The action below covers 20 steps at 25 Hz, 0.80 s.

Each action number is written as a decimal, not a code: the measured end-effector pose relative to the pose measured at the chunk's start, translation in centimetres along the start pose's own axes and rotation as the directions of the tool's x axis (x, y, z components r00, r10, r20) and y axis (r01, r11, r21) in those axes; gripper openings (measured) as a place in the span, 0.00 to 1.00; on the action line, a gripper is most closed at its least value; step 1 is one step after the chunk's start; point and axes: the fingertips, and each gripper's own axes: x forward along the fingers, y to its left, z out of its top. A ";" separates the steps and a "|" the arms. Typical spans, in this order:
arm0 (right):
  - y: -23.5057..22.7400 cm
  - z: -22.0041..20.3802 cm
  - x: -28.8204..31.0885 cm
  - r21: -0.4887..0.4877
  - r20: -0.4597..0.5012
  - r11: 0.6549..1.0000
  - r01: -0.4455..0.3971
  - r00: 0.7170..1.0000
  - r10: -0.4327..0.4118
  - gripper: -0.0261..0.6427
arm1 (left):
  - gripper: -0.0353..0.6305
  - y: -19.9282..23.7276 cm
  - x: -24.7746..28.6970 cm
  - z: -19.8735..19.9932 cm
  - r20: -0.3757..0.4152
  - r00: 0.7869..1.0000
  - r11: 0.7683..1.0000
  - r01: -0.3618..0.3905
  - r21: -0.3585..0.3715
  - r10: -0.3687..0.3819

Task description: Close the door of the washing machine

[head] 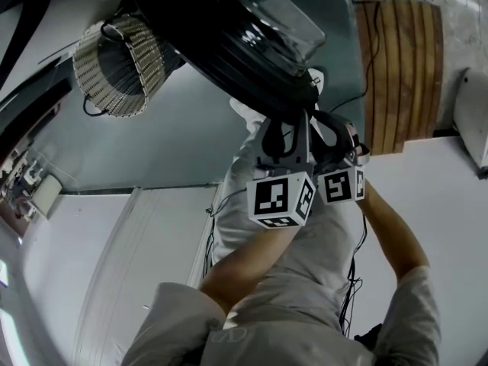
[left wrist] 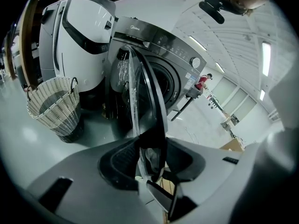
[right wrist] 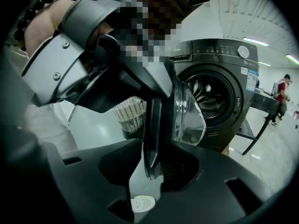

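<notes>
Door (left wrist: 152, 106) ajar, rim inside left claw (left wrist: 150, 158), right claw (right wrist: 152, 168), both parted

Setting: a large indoor hall, more test or demo space than home laundry room. Evidence: a dark front-loading washing machine (right wrist: 219, 48) stands free on a wide, glossy pale floor (left wrist: 205, 129). A white appliance (left wrist: 84, 36) stands beside it, with a woven laundry basket (left wrist: 53, 106) just in front. White ceiling with long strip lights (left wrist: 266, 57). Person in red (right wrist: 281, 90) far off. Cardboard box (left wrist: 233, 146) on the floor. Wood slat panel (head: 400, 67) near the machine.
</notes>
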 end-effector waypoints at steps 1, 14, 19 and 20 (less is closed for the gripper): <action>-0.6 0.0 0.1 0.000 0.000 1.000 0.010 1.000 -0.010 0.22 | 0.29 -0.2 0.1 0.0 0.000 1.000 1.000 0.002 -0.003 -0.002; -4.0 -0.2 0.1 -0.031 0.027 0.999 0.027 0.999 -0.027 0.18 | 0.32 -3.0 1.6 0.7 -0.089 0.987 0.991 0.132 -0.015 -0.133; -6.8 -0.4 -0.5 0.003 0.023 0.998 0.070 0.997 -0.070 0.15 | 0.32 -5.2 2.5 1.3 -0.125 0.950 0.956 0.292 0.032 -0.286; -7.1 -0.4 -0.5 -0.003 0.022 0.997 0.071 0.997 -0.071 0.15 | 0.32 -5.4 2.5 1.2 -0.136 0.936 0.943 0.332 0.039 -0.324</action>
